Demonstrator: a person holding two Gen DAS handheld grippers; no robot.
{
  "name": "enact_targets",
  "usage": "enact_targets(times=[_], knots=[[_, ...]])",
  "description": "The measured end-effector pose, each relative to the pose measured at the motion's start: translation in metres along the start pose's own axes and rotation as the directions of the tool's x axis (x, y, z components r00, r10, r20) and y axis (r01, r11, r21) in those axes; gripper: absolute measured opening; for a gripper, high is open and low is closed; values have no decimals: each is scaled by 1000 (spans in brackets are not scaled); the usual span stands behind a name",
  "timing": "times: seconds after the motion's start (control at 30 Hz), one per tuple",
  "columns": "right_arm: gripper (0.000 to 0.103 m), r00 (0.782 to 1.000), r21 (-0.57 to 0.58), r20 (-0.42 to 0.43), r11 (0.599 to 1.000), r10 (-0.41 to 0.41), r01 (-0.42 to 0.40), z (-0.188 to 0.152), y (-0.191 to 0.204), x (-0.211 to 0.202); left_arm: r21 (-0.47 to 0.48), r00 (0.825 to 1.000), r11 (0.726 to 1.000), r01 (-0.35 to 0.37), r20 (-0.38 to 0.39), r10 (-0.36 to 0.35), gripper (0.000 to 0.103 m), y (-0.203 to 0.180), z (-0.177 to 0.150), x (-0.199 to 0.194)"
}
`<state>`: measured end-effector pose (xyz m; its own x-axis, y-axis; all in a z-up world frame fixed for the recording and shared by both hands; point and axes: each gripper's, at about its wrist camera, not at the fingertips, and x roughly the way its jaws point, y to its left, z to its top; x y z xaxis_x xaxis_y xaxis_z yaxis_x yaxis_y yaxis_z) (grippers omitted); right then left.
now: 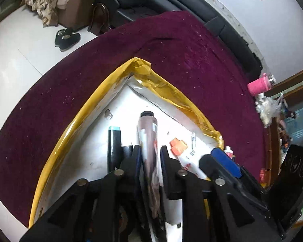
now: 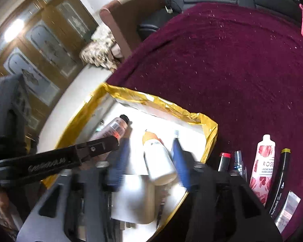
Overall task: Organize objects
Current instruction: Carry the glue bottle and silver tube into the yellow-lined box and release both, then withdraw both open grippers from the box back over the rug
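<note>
A white box with a yellow-taped rim (image 1: 103, 100) (image 2: 210, 127) sits on a dark red cloth. My left gripper (image 1: 149, 153) is shut on a pinkish tube with a black cap (image 1: 148, 135) and holds it over the box; the tube also shows in the right wrist view (image 2: 116, 128). My right gripper (image 2: 151, 157) is over the box with its blue pads either side of a white bottle with an orange cap (image 2: 157, 161); the pads stand apart from it. That bottle also shows in the left wrist view (image 1: 181, 151). A black tube with a teal end (image 1: 114, 145) lies in the box.
On the cloth right of the box lie a rose hand-cream tube (image 2: 262, 165), a red-capped tube (image 2: 224, 161), a small clear bottle (image 2: 239, 161), a black pen-like tube (image 2: 280, 179) and a silver sachet (image 2: 288, 207). A pink cup (image 1: 258, 85) stands at the cloth's edge. A black sofa (image 1: 192, 4) is behind.
</note>
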<state>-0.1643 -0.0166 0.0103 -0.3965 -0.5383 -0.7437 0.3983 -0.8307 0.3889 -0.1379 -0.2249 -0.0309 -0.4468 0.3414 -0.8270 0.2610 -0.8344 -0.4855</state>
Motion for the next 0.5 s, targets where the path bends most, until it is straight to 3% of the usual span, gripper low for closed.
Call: enact_targets(times=[0.13, 0.27, 0.33, 0.37, 0.4, 0.5], knots=[[60, 997, 13, 54, 999, 45, -46, -12, -4, -31, 33, 996, 998, -45, 77, 42, 20, -7, -16, -23], [60, 990, 14, 120, 997, 79, -82, -52, -10, -83, 135, 981, 987, -89, 182, 64, 20, -34, -50, -51], [60, 988, 7, 155, 1000, 14, -15, -75, -16, -108, 200, 970, 975, -99, 236, 50, 36, -54, -75, -62], [60, 984, 9, 178, 1000, -31, 30, -90, -22, -122, 233, 966, 968, -94, 256, 33, 64, -64, -88, -65], [60, 980, 20, 188, 998, -59, 56, -101, -30, -131, 265, 963, 961, -80, 271, 5, 82, -74, -100, -67], [60, 977, 102, 169, 989, -126, 110, -128, -57, -145, 347, 966, 937, -51, 254, -41, 82, -106, -127, -62]])
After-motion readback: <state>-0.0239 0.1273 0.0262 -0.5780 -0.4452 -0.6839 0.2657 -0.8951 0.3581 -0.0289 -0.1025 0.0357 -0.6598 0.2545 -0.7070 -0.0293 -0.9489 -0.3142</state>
